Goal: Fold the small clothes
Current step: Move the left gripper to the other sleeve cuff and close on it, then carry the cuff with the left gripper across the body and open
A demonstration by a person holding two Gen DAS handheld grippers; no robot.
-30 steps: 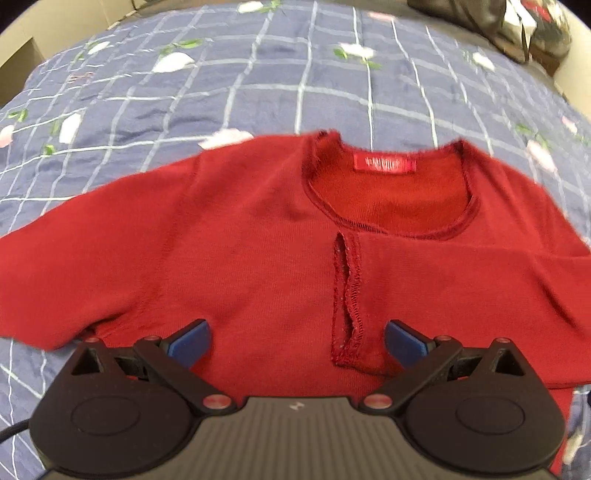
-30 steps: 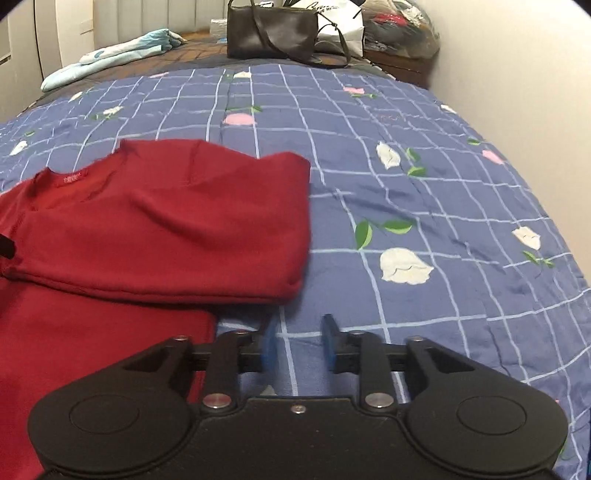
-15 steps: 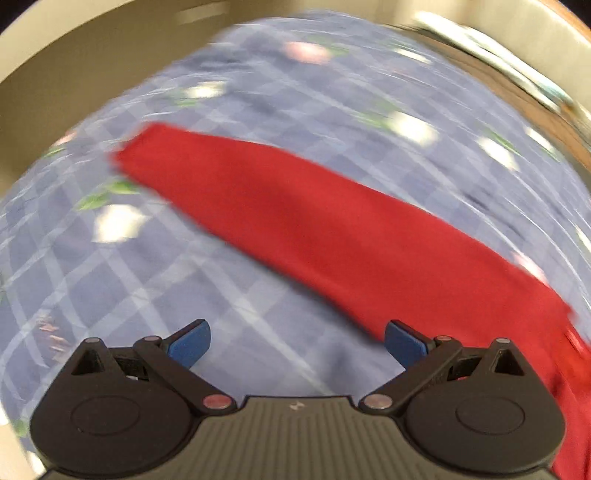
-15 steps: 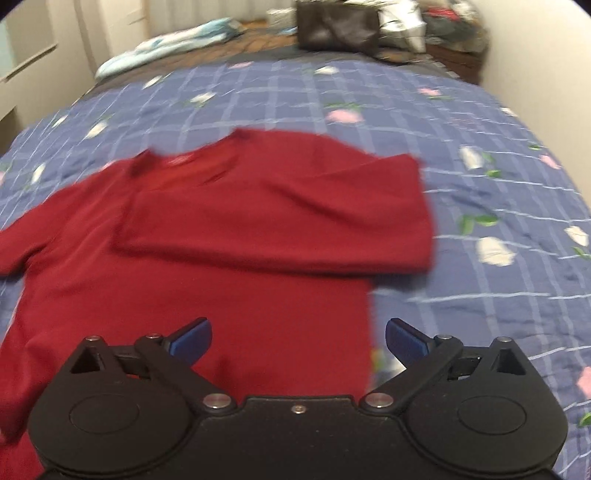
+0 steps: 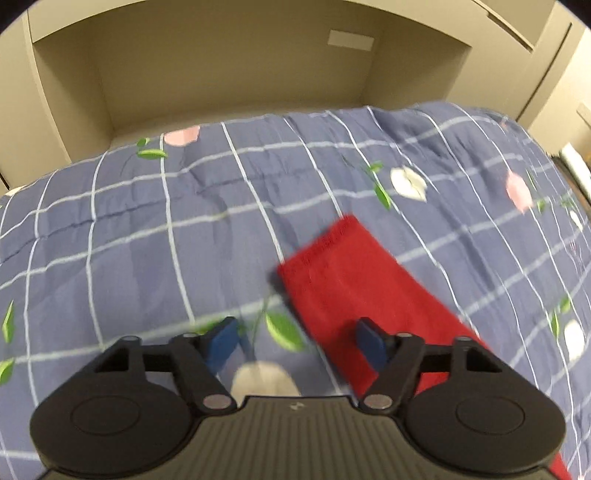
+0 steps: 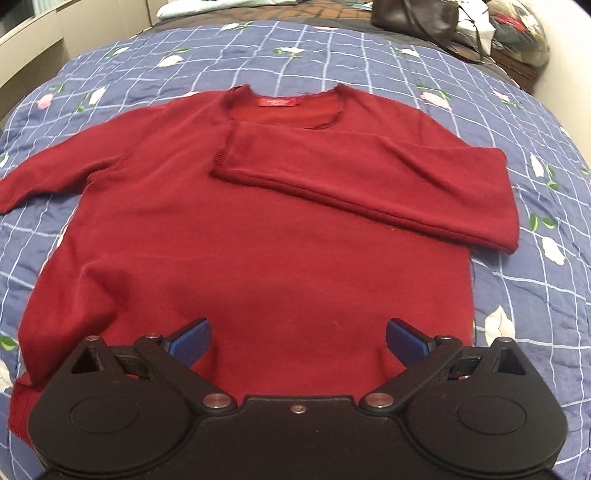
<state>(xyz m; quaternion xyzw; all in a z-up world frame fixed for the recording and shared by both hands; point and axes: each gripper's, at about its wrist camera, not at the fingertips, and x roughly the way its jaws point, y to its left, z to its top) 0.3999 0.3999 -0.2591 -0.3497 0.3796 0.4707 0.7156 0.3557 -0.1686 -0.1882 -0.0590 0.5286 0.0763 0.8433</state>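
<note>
A dark red knit sweater [image 6: 258,236] lies flat, front up, on a blue checked bedspread [image 6: 535,288]. Its right sleeve [image 6: 369,184] is folded across the chest below the neckline; its left sleeve [image 6: 51,170] stretches out to the left. My right gripper [image 6: 297,343] hovers open over the hem, nothing between its fingers. In the left wrist view the left sleeve's cuff end [image 5: 332,266] lies on the bedspread [image 5: 129,251]. My left gripper [image 5: 297,343] is open just short of that cuff, its right finger over the sleeve's edge.
A beige wall recess [image 5: 229,77] rises just beyond the bed's left edge. At the far end of the bed sit a dark handbag [image 6: 413,16], bags of clothes [image 6: 517,29] and a pale blue folded cloth [image 6: 192,5].
My left gripper swung from the sweater's chest out to the left sleeve's cuff and narrowed somewhat. My right gripper opened and moved left from the bedspread to above the hem.
</note>
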